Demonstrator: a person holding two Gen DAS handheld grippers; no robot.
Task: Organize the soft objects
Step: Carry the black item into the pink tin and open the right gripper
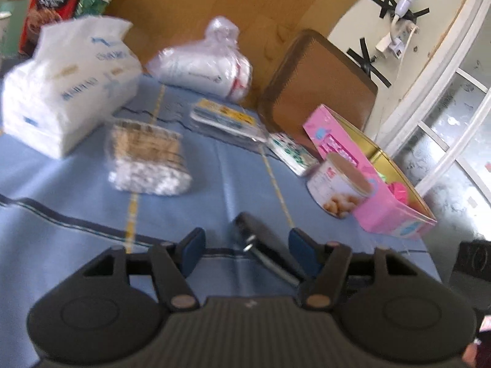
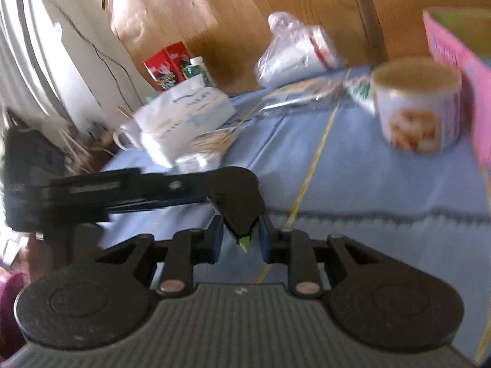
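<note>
R gripper [image 2: 240,225] pinches black tool [image 2: 239,196] near its tip, lower centre; L gripper [image 1: 245,237] part-open around it, not gripping, so a mistimed release cd drop it

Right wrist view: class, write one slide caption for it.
Right gripper pinches a black wedge-shaped piece with a green tip above the blue cloth, beside a round tub.
</note>
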